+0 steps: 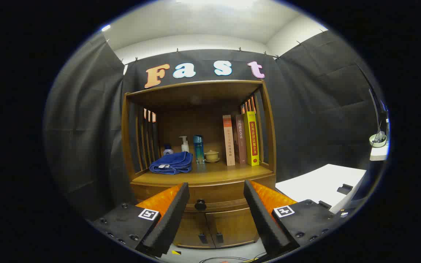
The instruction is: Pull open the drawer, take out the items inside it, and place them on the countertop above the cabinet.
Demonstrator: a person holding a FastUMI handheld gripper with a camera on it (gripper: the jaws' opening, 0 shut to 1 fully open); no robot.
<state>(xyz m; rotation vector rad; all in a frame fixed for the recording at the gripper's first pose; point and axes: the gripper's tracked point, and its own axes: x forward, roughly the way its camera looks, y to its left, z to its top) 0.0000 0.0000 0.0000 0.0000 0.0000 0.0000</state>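
A wooden cabinet [199,179] stands ahead against the booth wall. Its drawer [214,199] is closed, with a dark round knob [200,204] at the middle of its front. My gripper [216,190] is open, some way short of the cabinet, and the knob shows in the gap between the fingers, nearer the left one. Nothing is held. The countertop [210,173] lies just above the drawer, under a shelf hood. What is inside the drawer is hidden.
On the countertop lie a folded blue towel [172,163], bottles [198,149], a small lidded cup [211,156] and three upright books [241,138]. Two lower doors [216,228] sit under the drawer. A white table [323,184] stands to the right.
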